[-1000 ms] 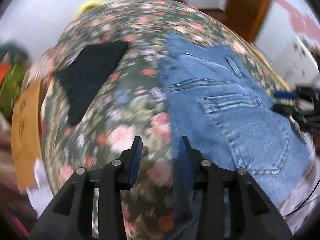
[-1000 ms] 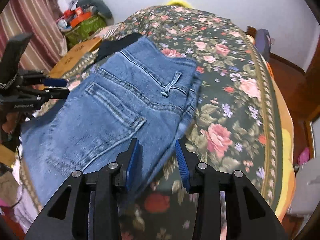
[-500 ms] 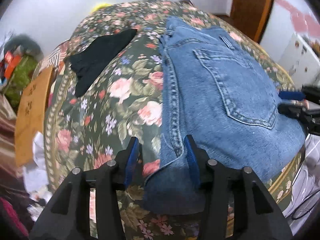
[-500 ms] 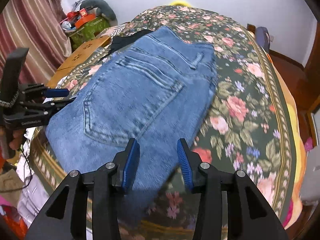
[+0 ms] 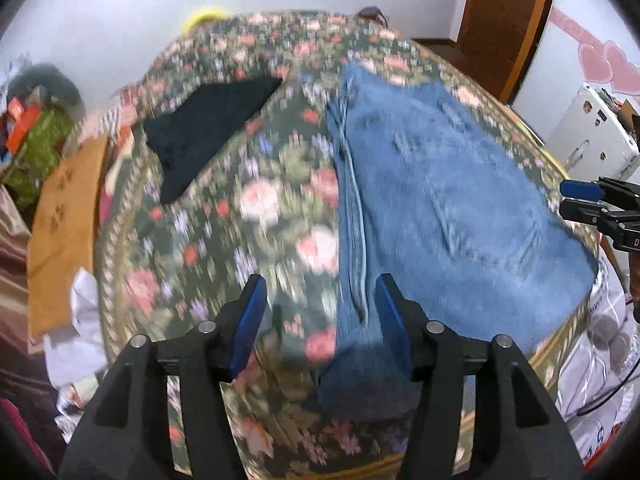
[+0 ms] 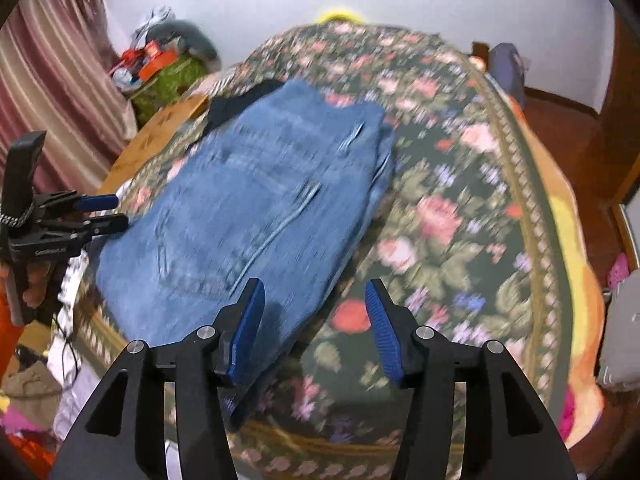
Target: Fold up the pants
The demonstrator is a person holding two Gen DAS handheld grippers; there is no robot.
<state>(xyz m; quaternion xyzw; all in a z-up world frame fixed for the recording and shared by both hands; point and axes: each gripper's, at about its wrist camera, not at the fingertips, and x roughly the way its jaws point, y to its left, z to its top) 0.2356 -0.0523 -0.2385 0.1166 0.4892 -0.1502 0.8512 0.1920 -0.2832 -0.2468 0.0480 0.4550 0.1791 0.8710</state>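
**A:** Where are the jeans [image 5: 452, 216] right now?

**B:** Lying folded on the floral bedspread [image 5: 248, 216], at its near edge, back pocket up. A black garment [image 5: 208, 128] sits on the same bedspread, well apart from the jeans on the far left side in the left wrist view.

**A:** And the two tools?

**B:** The left hand-held gripper [image 5: 320, 312] is opening; the left seam edge of the jeans lies in the gap between its blue pads [image 5: 248, 320], but they are not pressing on it. The right hand-held gripper [image 6: 314, 320] is opening too, with the near right corner of the jeans [image 6: 256, 216] under its left pad and nothing pinched. Both pictures are blurred, so I cannot tell whether the cloth brushes a pad.

**A:** How would you expect denim like that to behave?

**B:** My guess is fairly heavy for cloth, thick and soft, but with enough body to keep a crease. Not fragile and not slippery, so ribbed pads should bite well. Stacked layers will tend to slide over each other if only the top one is caught.

**A:** So where should one take hold?

**B:** At the near corners, one per gripper, pinching through every layer at the seam edge, where the stitching is stiffest. Lifting both together should keep the fold square.
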